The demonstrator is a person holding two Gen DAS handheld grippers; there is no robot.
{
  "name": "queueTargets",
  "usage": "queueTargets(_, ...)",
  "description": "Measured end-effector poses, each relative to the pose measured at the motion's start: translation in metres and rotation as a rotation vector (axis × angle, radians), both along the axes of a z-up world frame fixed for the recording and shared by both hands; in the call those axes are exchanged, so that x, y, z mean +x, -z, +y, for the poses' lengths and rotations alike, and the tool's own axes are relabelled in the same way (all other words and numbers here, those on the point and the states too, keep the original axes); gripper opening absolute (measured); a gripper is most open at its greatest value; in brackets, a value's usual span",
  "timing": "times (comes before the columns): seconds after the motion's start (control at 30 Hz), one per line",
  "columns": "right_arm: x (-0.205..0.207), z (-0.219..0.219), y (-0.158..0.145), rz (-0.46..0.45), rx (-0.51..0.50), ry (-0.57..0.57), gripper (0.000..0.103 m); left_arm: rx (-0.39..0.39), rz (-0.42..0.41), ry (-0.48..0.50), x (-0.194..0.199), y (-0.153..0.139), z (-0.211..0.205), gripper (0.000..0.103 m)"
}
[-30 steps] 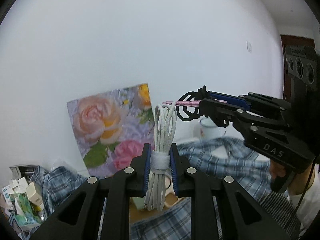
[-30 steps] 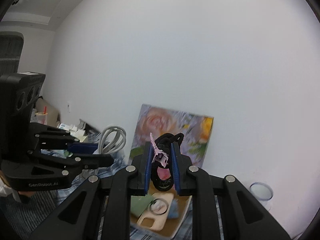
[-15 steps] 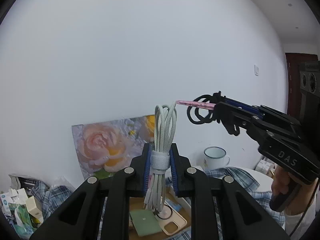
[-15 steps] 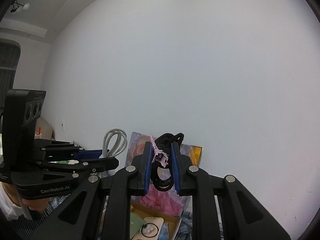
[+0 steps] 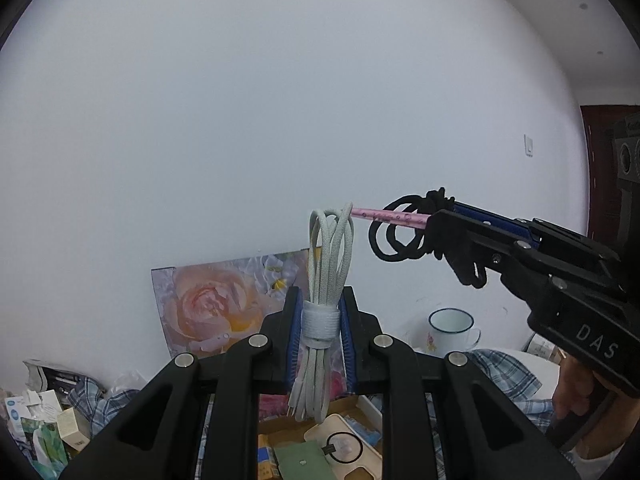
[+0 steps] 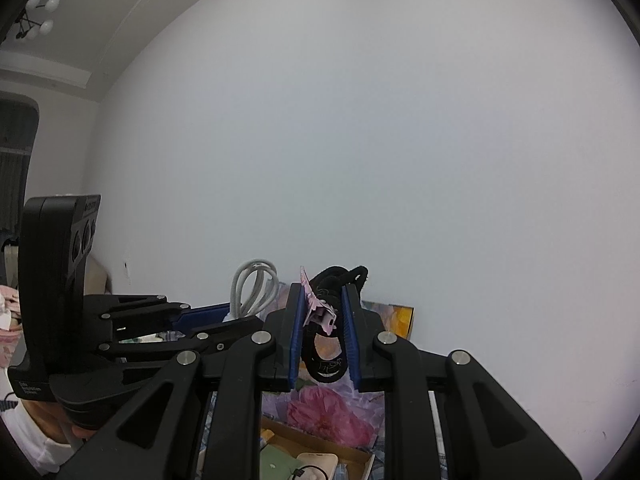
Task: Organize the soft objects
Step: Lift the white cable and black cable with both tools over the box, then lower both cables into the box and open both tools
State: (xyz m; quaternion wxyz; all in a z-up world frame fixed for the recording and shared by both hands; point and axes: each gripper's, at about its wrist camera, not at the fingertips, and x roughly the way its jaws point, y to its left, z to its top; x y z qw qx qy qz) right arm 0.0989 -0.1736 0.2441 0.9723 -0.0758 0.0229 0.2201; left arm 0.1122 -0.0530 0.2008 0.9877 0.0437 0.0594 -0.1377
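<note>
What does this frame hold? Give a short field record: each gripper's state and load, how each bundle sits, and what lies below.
left gripper: shut on the grey cable bundle
grey cable bundle: upright, loops on top, plug ends hanging below the pads
right gripper: shut on the black hair ties
black hair ties: looped together on a pink card
height: both held in the air before the white wall
below: open cardboard box with phone cases, floral picture, enamel mug

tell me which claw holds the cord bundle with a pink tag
The right claw: its black cord has the pink tag. The left claw holds a grey cable, untagged.
</note>
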Motion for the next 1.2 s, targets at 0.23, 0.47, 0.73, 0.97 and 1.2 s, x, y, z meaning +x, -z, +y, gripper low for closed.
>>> queueTargets(0.23, 0.019, 0.010, 0.019, 0.055, 0.001, 0.002, 0.018, 0.009, 0.027, -0.006, 0.017, 0.014, -0.001, 0.020)
queueTargets(0.47, 0.035, 0.016, 0.031, 0.100, -0.008, 0.014, 0.018, 0.013, 0.070, -0.014, 0.034, 0.027, 0.001, 0.020)
queueTargets(0.73, 0.051, 0.018, 0.039, 0.147, -0.030, 0.020, 0.018, 0.024, 0.119, -0.029, 0.052, 0.042, 0.004, 0.020)
queueTargets(0.97, 0.066, 0.027, 0.060, 0.205, -0.060, 0.026, 0.018, 0.034, 0.153, -0.056, 0.067, 0.054, 0.005, 0.020)
queueTargets(1.2, 0.085, 0.026, 0.078, 0.256, -0.072, 0.043, 0.018, 0.027, 0.221, -0.053, 0.085, 0.071, 0.008, 0.020)
